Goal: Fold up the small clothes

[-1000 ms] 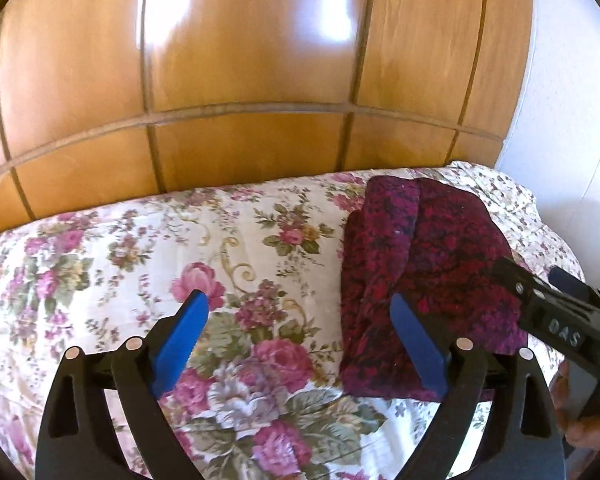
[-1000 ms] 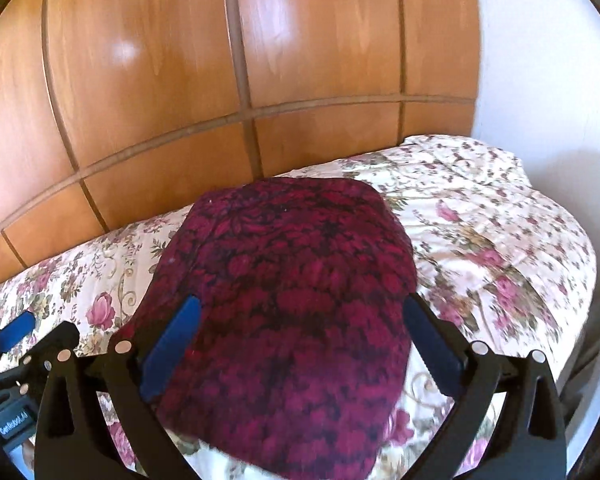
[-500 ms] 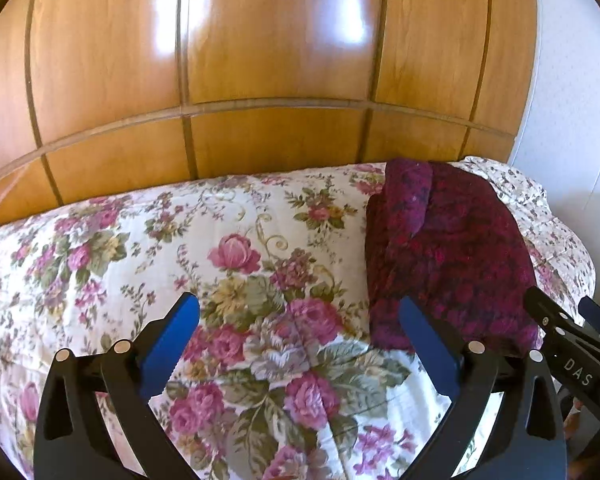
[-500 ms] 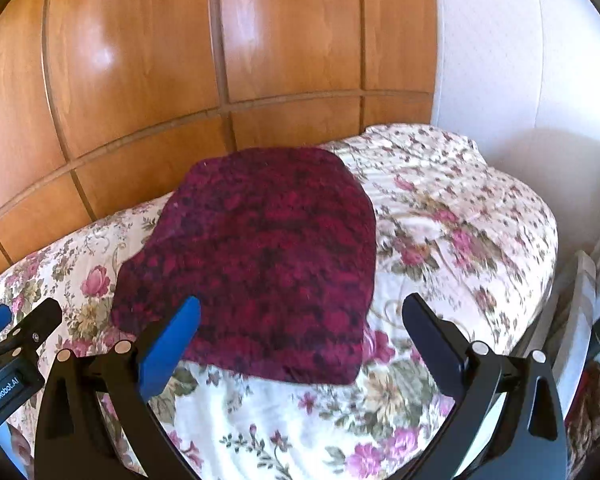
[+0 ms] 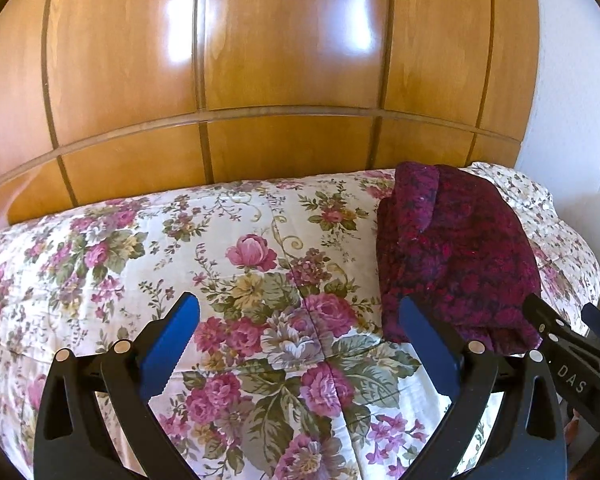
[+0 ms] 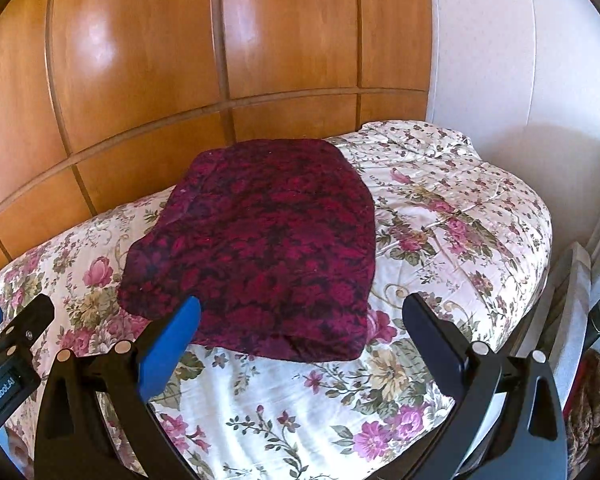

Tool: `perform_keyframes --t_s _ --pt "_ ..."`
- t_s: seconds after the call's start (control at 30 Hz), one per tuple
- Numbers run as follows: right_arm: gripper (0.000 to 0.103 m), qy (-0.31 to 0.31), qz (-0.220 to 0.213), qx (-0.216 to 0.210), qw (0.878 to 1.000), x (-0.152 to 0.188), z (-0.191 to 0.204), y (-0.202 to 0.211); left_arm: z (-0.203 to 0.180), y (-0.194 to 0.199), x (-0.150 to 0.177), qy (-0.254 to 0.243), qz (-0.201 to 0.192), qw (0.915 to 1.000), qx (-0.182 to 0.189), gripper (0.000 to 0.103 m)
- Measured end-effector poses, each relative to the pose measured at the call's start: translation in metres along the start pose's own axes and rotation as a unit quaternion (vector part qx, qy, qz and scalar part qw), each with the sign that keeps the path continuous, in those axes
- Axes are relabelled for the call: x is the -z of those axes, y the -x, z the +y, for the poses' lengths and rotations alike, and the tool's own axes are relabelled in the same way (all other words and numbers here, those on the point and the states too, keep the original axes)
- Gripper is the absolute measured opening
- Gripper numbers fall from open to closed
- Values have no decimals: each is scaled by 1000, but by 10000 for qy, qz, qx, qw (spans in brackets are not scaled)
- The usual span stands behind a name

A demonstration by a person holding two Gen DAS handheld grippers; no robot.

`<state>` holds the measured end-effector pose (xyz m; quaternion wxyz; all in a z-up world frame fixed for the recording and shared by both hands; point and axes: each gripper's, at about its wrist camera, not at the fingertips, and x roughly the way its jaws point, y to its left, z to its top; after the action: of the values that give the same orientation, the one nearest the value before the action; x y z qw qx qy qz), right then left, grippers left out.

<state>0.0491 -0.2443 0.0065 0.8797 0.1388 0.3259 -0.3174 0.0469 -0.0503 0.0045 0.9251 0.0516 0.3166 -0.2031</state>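
A dark red patterned garment lies folded into a compact rectangle on the floral bedspread. In the left wrist view it lies at the right. My left gripper is open and empty, above the bedspread, left of the garment. My right gripper is open and empty, held back from the garment's near edge. Each gripper shows at the edge of the other's view.
A glossy wooden panelled wall runs behind the bed. A white wall stands at the right. The bed's right edge drops to a narrow gap with furniture and a brown woven object.
Both grippers have pulled back from the garment. The garment now lies farther off in both views and rests untouched on the bed.
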Motion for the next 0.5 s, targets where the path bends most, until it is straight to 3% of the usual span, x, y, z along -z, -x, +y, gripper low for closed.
perform_keyframes --t_s 0.5 --pt "101 98 -15 17 9999 2 5 -3 1 2 0 56 -29 10000 -62 99"
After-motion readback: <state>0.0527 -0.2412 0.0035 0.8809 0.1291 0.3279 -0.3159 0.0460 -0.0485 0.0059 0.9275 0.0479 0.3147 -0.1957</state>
